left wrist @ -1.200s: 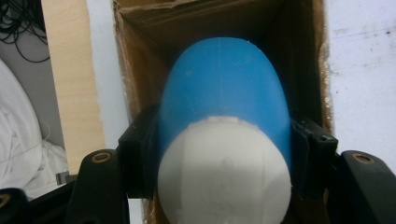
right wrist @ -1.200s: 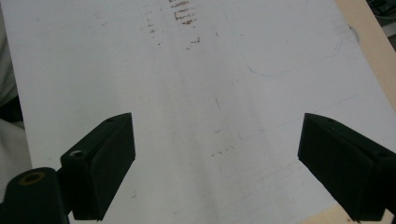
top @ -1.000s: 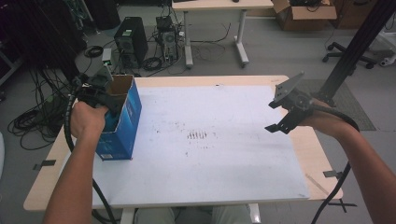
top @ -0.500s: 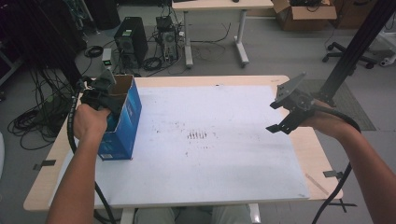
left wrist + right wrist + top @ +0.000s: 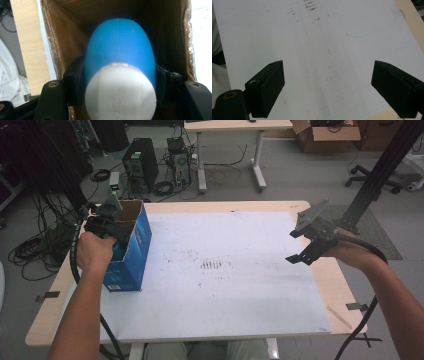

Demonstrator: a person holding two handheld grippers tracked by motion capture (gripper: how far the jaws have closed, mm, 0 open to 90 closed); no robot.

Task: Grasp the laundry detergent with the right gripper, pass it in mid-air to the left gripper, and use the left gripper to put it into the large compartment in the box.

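A blue cardboard box [image 5: 134,247] with an open top stands at the table's left edge. My left gripper [image 5: 111,224] reaches into its mouth from the left. In the left gripper view the gripper [image 5: 120,83] is shut on a blue bottle [image 5: 120,42] with a white cap [image 5: 120,96], held inside the box's brown walls [image 5: 62,40]. My right gripper [image 5: 306,245] hovers over the table's right side, open, with nothing between its jaws; the right gripper view has it [image 5: 328,85] above the bare white sheet.
A white sheet [image 5: 225,290] with a patch of dark marks [image 5: 211,265] covers the wooden table [image 5: 345,285]. Behind the table, the floor has a computer tower [image 5: 137,162], cables, another desk and a black post [image 5: 380,175] at the right.
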